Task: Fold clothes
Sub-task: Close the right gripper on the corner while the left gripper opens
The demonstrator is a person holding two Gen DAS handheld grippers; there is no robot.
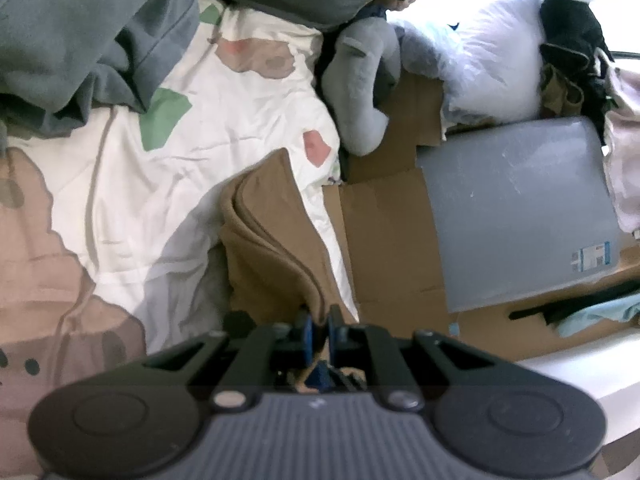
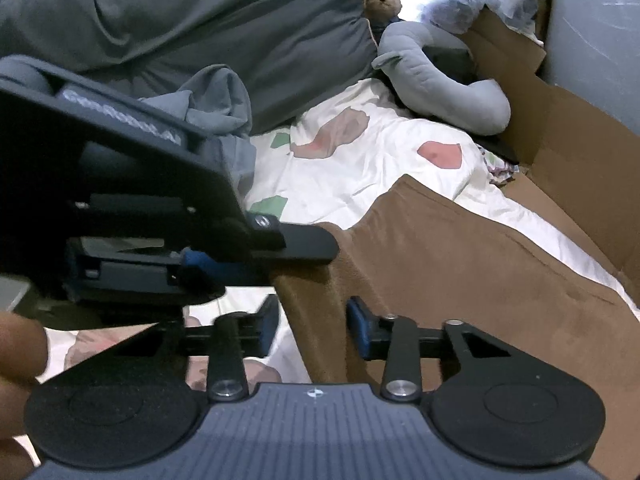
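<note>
Brown garment spread on the patterned duvet, beside the cardboard. Left gripper clamped tight on its near edge. Right gripper partly open, straddling a fold of it, pads apparently not pressing.

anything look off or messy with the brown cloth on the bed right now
Slightly. The brown cloth is only part-folded: its layered edges don't line up, and one side lies at the mattress edge beside the cardboard box. The left gripper pinches a corner; the right gripper straddles another edge.
</note>
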